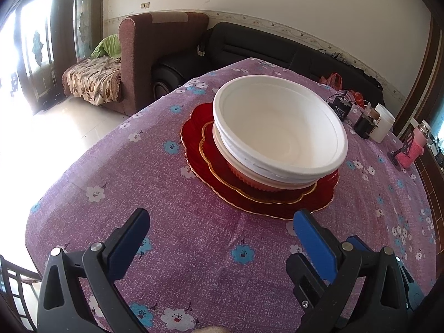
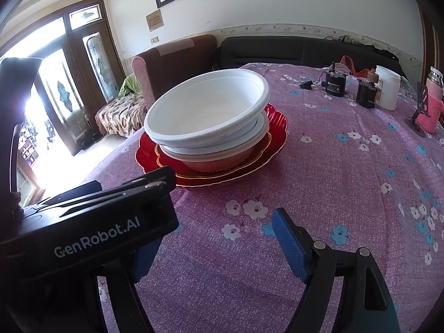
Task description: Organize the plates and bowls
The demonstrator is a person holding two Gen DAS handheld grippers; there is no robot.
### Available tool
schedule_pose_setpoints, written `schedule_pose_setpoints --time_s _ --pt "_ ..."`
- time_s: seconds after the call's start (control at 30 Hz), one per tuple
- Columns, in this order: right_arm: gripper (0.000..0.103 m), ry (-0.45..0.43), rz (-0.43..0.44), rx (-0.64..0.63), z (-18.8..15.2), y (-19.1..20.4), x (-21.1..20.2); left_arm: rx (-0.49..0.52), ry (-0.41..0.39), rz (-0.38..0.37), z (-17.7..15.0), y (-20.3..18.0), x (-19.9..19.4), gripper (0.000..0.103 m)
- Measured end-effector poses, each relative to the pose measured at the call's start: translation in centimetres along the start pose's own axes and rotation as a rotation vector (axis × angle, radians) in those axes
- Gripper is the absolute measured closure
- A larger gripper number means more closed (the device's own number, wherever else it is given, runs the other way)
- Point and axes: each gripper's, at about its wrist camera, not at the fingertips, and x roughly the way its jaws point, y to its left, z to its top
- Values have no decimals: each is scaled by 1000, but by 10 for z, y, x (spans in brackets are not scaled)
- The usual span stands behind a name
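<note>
Blue-padded left tool [image 1: 220, 217] nearest the lens, jaws spread wide, nothing between them, hovering over the purple floral cloth of the worktop [image 1: 166, 183]. Right tool [image 2: 213, 241] likewise spread wide and empty; its left finger is mostly hidden behind the black left tool body printed "GenRobot.AI" [image 2: 97, 238], which crosses the lower left of the right wrist view.

Stack sits mid-worktop, just beyond both tools, touching neither. Bottom: large red plate [image 1: 194, 127] with scalloped, gold-trimmed rim. On it a smaller red plate [image 1: 219, 163], also gold-edged and scalloped. On that a pinkish ribbed bowl [image 1: 249, 179], only its lower wall showing. Above it nested white bowls [image 1: 280, 127], matte foam-like finish, thick rolled rims; top one empty inside and tilted, sitting off-centre in the nest, so the rims below show as stepped white bands. Exact bowl count unclear.

Far right edge of worktop: black boxy devices [image 2: 335, 84], white jar [image 2: 388, 87], pink knitted-sleeve bottle [image 2: 433, 105]. Behind: brown armchair [image 1: 163, 44], black sofa [image 1: 277, 47].
</note>
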Motion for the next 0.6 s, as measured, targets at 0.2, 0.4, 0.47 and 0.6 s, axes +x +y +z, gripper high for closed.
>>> schedule_pose_setpoints --time_s 0.2,0.4,0.47,0.6 --pt "21 0 2 -1 0 0 0 -3 -4 5 1 2 -1 0" --pt "21 -3 13 -5 0 0 -1 -5 -25 25 2 1 -7 0" --pt "21 -7 18 -2 0 -1 -4 -4 -34 31 3 -1 -11 0" --pt "21 -17 24 5 1 -4 -10 -4 -73 68 4 -5 -22 0"
